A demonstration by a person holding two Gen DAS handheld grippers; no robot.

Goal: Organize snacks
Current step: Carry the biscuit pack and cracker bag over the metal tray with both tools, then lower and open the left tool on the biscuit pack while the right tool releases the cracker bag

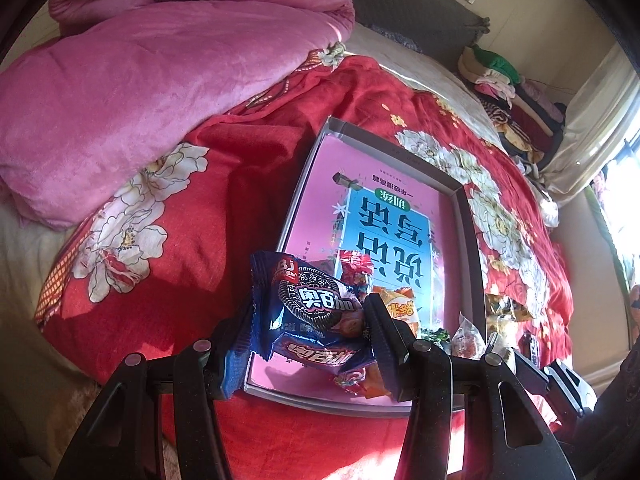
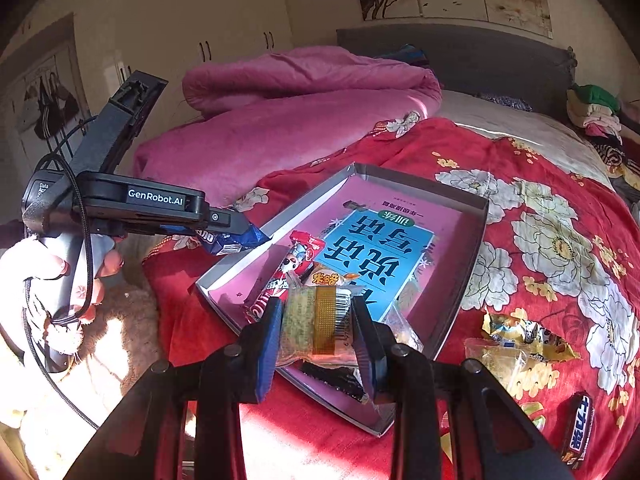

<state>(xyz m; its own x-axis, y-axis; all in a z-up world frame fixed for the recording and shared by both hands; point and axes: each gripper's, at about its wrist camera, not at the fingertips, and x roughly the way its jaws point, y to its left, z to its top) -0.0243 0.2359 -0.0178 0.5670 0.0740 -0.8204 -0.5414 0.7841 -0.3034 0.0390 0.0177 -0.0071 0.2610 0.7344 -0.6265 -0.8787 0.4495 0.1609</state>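
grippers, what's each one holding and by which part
Left gripper pinches the blue cookie packet across its middle. Right gripper clamps the clear-wrapped cake by its two sides, over the tray.

We see hard daylight pouring in from the window, blowing it out white. Glare washes the bedspread near the bottom, deep shadows sit beside it, colours run oversaturated, and fisheye edges curve into black corners.

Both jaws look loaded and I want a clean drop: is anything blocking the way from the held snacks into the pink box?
Nothing visible does. The blue cookie pack and yellowish wrapped cake hang over the open box; only loose snacks lie below.
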